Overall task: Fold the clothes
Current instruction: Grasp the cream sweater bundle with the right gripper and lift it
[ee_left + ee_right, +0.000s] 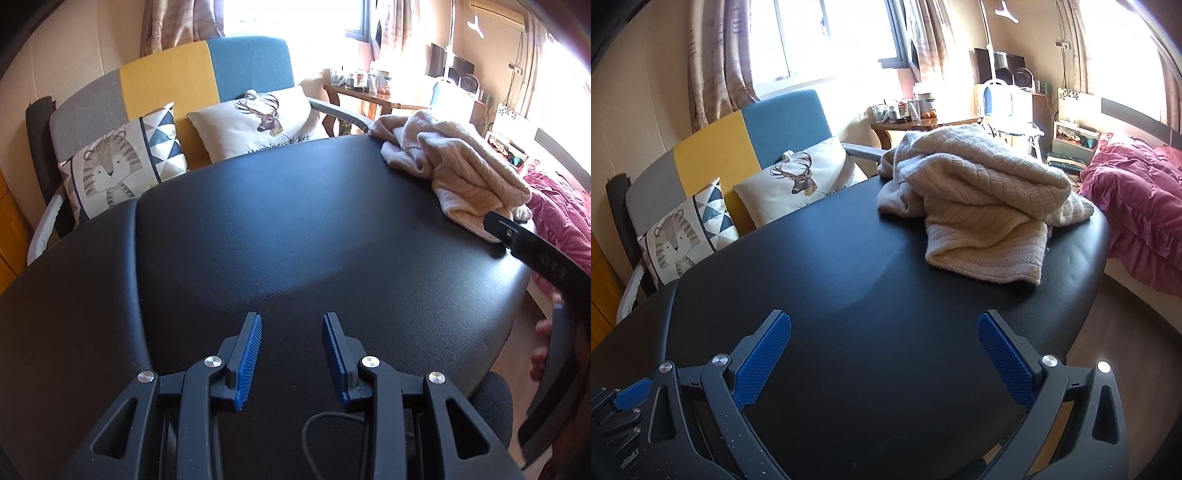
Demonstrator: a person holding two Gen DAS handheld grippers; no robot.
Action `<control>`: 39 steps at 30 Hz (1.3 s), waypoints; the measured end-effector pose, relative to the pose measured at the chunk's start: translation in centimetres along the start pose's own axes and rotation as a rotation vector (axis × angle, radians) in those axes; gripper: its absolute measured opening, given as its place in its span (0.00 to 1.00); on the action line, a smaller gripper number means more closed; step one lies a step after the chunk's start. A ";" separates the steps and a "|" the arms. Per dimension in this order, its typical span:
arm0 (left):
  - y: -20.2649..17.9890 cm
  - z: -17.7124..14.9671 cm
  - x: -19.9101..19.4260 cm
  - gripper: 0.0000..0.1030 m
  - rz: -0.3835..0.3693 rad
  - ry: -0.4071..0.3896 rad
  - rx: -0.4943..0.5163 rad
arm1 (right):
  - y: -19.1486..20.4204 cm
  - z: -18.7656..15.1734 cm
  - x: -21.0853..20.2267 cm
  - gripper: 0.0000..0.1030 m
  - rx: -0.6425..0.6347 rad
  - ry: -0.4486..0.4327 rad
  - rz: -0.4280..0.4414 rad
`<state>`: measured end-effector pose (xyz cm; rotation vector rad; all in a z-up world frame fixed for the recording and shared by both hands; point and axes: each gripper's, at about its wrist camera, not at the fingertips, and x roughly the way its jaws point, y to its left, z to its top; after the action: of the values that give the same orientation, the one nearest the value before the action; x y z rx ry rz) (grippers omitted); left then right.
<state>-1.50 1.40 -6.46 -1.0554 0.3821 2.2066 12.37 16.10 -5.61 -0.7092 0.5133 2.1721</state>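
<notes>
Cream cable-knit, bunched in a loose heap, the sweater (979,206) lies at the far right of the black padded table (849,295), one hem hanging towards the near side and part of it reaching the far-right rim. Both tools are well short of it. The right gripper (884,354) hangs over the near part of the table with its blue pads spread wide and nothing between them. The left gripper (291,354) is also apart and empty, though its gap is narrower.

The likely trouble is in the heap itself: layers overlap, so a pinch at the hem may take two thicknesses at once and drag the whole bundle instead of opening it. The leather-like surface looks slick, and with the garment so close to the edge, a sideways pull could slide it off towards the pink bedding (1137,206).

The right view shows the sweater whole, folds and hem plainly. The left view has it squeezed to the far right and partly masked by the other tool's black body, but alone shows fingers (543,343) of the person's hand gripping that handle.
</notes>
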 end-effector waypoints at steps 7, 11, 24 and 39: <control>-0.1 -1.0 0.4 0.34 -0.009 0.009 0.025 | -2.8 3.9 3.7 1.00 -0.085 -0.042 -0.126; 0.5 -1.5 1.4 0.34 0.006 0.050 0.007 | -3.5 5.9 5.7 1.00 -0.137 -0.043 -0.177; 2.5 -1.7 3.1 0.34 0.066 0.087 -0.032 | -3.9 11.3 13.1 1.00 -0.233 -0.035 -0.199; 2.7 -2.7 4.7 0.34 0.099 0.138 -0.020 | -8.5 12.6 19.0 1.00 -0.095 0.086 -0.163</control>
<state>-3.91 0.05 -11.87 -1.2276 0.4829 2.2351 4.65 38.94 -9.16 -0.8692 0.3843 2.0303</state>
